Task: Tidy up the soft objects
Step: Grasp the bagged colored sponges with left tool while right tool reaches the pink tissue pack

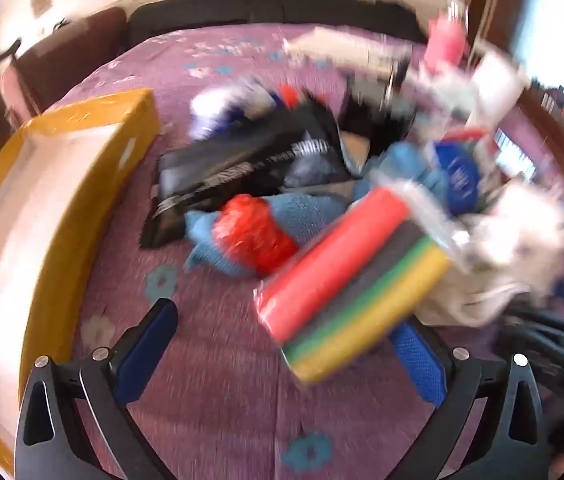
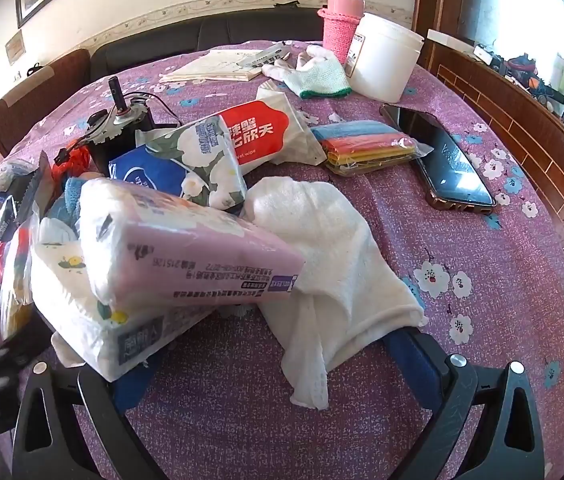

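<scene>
My left gripper (image 1: 286, 344) is open and blurred by motion over the purple tablecloth (image 1: 217, 392). A wrapped pack of red, black, green and yellow sponges (image 1: 354, 288) lies just ahead of its right finger (image 1: 418, 360). Beyond are a blue cloth (image 1: 302, 212) and a red bag (image 1: 253, 232). My right gripper (image 2: 273, 356) is open. A pink tissue pack (image 2: 185, 256), a white tissue pack (image 2: 93, 320) and a white towel (image 2: 330, 264) lie across its jaws. Further off lie more tissue packs (image 2: 185, 164), a red wet-wipe pack (image 2: 257, 132) and coloured cloths (image 2: 366, 146).
A yellow cardboard box (image 1: 33, 216) stands at the left. A black pouch (image 1: 241, 160) lies mid-table. A phone (image 2: 442, 156), a white tub (image 2: 386, 56), a pink bottle (image 2: 340, 20), gloves (image 2: 314, 72), a motor (image 2: 117, 128) and papers (image 2: 213, 66) sit further back.
</scene>
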`<state>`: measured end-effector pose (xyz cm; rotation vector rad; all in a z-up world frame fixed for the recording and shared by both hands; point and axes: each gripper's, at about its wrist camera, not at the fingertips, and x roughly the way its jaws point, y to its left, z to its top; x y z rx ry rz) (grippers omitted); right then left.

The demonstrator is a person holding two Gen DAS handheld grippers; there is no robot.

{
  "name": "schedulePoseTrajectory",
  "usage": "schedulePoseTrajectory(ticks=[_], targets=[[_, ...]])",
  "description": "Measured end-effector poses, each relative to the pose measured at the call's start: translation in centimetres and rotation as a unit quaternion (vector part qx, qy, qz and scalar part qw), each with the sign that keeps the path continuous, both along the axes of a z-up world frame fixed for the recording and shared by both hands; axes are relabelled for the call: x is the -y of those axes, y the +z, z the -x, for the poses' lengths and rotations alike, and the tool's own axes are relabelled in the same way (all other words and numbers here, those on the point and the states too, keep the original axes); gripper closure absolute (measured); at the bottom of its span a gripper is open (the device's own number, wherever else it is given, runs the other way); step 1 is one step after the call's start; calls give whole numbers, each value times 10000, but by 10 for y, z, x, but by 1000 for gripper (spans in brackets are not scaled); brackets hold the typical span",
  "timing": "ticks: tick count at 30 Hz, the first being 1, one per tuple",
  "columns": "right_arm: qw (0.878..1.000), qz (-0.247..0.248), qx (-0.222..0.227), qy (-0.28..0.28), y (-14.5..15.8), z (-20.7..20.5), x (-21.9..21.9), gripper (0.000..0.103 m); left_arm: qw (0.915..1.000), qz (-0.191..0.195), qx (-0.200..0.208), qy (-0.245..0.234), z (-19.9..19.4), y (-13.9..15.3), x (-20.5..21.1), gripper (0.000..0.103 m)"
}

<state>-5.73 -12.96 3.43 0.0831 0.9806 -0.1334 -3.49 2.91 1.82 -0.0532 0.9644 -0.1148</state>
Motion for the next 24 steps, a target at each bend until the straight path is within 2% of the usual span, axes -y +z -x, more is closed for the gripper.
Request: schedulePoseTrajectory(ticks=[2,3,5,6,7,8,9,12,13,14,15,16,17,18,19,20,21,22,24], targets=[[9998,-47,-149,92,2,1,2,1,9985,365,369,183,22,11,-15,1],[9998,-40,-169,126,2,4,1,1,9963,765,355,182,31,12,-24,1],[9994,-33,-186,294,3,10,1,1,9931,1139,-223,-184,39,5,-27,3],[9991,-35,-197,367,3,14,1,1,9914,1046,-485,-618,44,4,-23,10],[9989,-43,-211,418,4,19,2,1,9922,925,-431,-714,53,6,-22,33],[9986,-37,-233,466,5,26,2,1,9944,730,-281,-704,61,11,-23,40],[9984,-39,-251,500,6,33,3,1,9965,574,-56,-598,71,20,-27,40],[9979,230,-313,514,13,58,6,1,9971,398,586,-291,88,57,-44,37],[9980,303,-212,514,22,70,9,1,9960,399,775,-205,87,74,-52,30],[9983,274,-7,520,34,80,11,1,9928,414,1117,-118,92,93,-58,14],[9981,221,295,494,48,90,15,1,9848,486,1667,-76,105,113,-65,4],[9957,127,812,429,68,105,20,1,9719,630,2263,-167,119,127,-70,0],[9893,-99,1405,383,89,122,27,1,9645,752,2512,-317,132,129,-72,0],[9836,-343,1730,385,100,132,32,1,9649,855,2396,-653,134,125,-67,0],[9761,-683,2027,393,109,139,40,1,9757,730,1857,-905,126,113,-57,0],[9754,-819,2014,355,111,137,43,1,9808,615,1573,-975,120,105,-51,0],[9825,-633,1735,231,109,128,42,1,9836,468,1445,-972,115,93,-45,0],[9896,-226,1422,55,102,118,40,1,9837,311,1501,-935,113,86,-39,0],[9905,203,1353,-121,92,109,43,1,9843,-36,1440,-1023,101,75,-33,0]])
